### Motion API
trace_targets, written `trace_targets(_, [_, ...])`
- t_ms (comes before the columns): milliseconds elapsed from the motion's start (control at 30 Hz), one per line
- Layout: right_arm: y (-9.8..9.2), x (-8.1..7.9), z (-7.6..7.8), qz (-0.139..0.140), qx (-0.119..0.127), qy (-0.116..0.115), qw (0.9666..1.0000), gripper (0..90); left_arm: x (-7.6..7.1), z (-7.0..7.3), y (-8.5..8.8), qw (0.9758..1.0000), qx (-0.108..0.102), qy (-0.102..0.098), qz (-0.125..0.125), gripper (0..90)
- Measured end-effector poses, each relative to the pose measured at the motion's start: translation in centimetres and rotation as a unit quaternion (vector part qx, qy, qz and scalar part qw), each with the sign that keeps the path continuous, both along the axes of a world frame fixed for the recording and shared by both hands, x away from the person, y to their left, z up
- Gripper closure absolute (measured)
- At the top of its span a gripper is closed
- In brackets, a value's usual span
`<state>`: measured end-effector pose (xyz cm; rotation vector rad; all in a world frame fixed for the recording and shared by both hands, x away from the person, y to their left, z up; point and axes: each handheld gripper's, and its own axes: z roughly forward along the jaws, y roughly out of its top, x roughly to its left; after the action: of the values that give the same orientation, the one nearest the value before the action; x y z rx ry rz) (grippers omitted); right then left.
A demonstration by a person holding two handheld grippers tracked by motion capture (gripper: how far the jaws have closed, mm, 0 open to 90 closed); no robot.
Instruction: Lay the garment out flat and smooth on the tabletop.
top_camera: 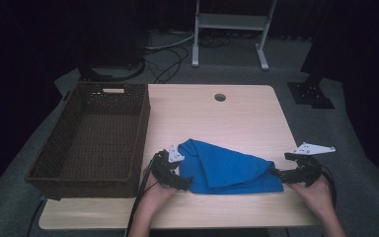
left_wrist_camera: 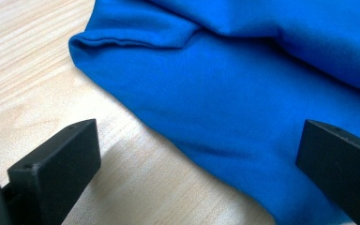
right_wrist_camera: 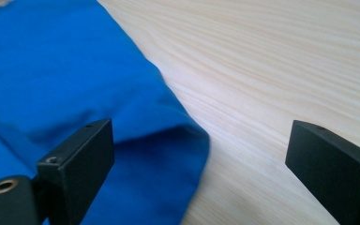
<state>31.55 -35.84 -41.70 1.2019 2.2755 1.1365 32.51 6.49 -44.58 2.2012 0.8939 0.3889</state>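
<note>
A blue cloth (top_camera: 227, 168) lies loosely folded on the near half of the wooden table (top_camera: 217, 118). My left gripper (top_camera: 182, 173) sits at the cloth's left end, jaws wide apart. In the left gripper view the left gripper (left_wrist_camera: 197, 159) stands open, with the cloth's edge (left_wrist_camera: 243, 93) running between its jaws and not pinched. My right gripper (top_camera: 282, 165) is at the cloth's right corner. The right gripper view shows the right gripper (right_wrist_camera: 199, 154) open too, the folded corner of the cloth (right_wrist_camera: 65, 79) lying by its left jaw and bare wood by its right one.
A dark wicker basket (top_camera: 143, 128) stands along the table's left side, with nothing visible inside it. A round cable hole (top_camera: 220, 97) sits near the far edge. Beyond the table are cables and a white stand (top_camera: 229, 22) on the floor.
</note>
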Motion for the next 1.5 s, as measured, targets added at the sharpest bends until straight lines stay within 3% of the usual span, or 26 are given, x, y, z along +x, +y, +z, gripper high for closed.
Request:
trace_targets(333, [2.5,0.6,0.3,0.054,0.019,-0.004,0.9983,7.6,0.0,0.0,0.0,1.0000,0.000,0.000,0.000,0.0])
trace_targets(867, [6.1,0.7,0.2,0.130,0.030,-0.003,0.9910,8.6,0.0,0.0,0.0,1.0000,0.000,0.000,0.001,0.0])
trace_targets(1000, [6.7,0.5,-0.1,0.159,0.031,0.002,0.9868,13.9,0.0,0.0,0.0,1.0000,0.000,0.000,0.001,0.0])
trace_targets(1200, [7.3,0.1,-0.5,0.194,0.026,0.008,0.9806,29.2,0.0,0.0,0.0,1.0000,0.000,0.000,0.001,0.0])
trace_targets(1400, [7.5,0.0,-1.1,0.213,0.009,0.012,0.9769,44.5,0.0,0.0,0.0,1.0000,-0.001,0.000,0.001,0.0])
trace_targets(1500, [7.4,0.1,-1.5,0.220,0.006,0.017,0.9753,57.7,0.0,0.0,0.0,1.0000,-0.001,0.000,0.001,0.0])
